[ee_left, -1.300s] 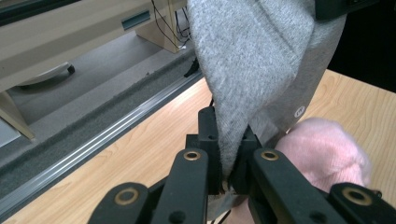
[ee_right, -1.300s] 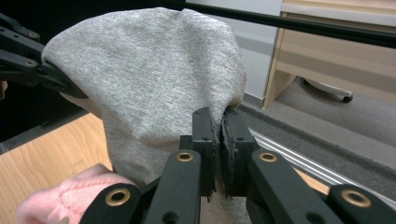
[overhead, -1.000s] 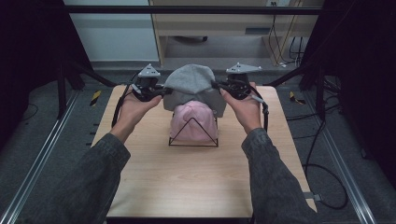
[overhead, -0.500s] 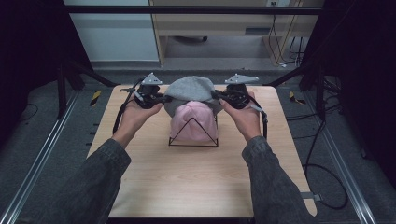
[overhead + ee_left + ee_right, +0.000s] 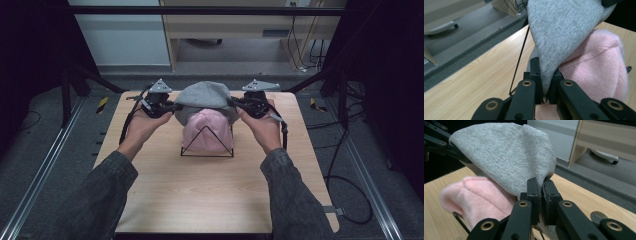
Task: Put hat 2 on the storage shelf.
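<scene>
Both tongs, left (image 5: 172, 106) and right (image 5: 236, 103), clamped on the grey beanie's (image 5: 204, 95) rim, have lowered it since a second ago onto the pink hat (image 5: 206, 131) on the wire stand (image 5: 207, 154) mid-counter (image 5: 210, 190); seemingly half on.

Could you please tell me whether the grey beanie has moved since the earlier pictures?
Yes. The grey beanie now sits lower over the pink beanie on the fixed wire stand.

Grey hat (image 5: 202, 95) over pink hat (image 5: 206, 131) (both plain).
</scene>
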{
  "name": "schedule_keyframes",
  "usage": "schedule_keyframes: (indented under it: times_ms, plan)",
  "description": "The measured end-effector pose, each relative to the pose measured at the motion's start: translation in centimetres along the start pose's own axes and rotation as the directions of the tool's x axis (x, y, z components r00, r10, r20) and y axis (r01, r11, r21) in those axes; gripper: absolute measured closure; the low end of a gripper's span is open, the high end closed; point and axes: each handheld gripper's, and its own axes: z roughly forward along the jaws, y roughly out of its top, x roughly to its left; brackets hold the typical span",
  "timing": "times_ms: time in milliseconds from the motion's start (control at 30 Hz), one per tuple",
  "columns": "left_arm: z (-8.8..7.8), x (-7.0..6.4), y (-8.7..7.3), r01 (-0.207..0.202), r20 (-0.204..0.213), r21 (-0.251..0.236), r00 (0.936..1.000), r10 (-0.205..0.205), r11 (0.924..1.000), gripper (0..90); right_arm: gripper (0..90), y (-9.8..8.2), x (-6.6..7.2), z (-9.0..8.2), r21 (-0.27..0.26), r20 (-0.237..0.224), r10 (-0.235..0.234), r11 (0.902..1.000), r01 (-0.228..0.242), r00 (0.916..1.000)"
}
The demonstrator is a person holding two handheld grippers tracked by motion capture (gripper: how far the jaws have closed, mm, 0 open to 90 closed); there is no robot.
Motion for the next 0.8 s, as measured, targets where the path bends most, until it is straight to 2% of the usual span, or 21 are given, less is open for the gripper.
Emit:
schedule_keyframes:
  times_ms: [167,533,667,800]
  plan:
    - [-1.2,0.7,0.4,0.005,-0.024,-0.018,0.9997,-0.006,0.9998,86.5,85.6,1.2,0.8,-0.3,-0.010,-0.008,-0.026,0.9996,0.026,0.9996]
    - [-4.1,2.6,1.4,0.012,-0.072,-0.061,0.9973,-0.016,0.9981,86.5,85.6,3.7,2.6,0.8,-0.035,-0.035,-0.063,0.9975,0.062,0.9974]
    - [-3.4,2.4,1.1,0.015,-0.049,-0.035,0.9987,-0.017,0.9993,86.4,85.6,3.8,2.6,1.0,-0.021,-0.025,-0.072,0.9972,0.071,0.9971]
    - [-2.0,1.7,0.9,0.013,-0.030,-0.018,0.9995,-0.013,0.9997,86.3,85.6,2.9,1.7,0.7,-0.005,-0.004,-0.061,0.9981,0.061,0.9981]
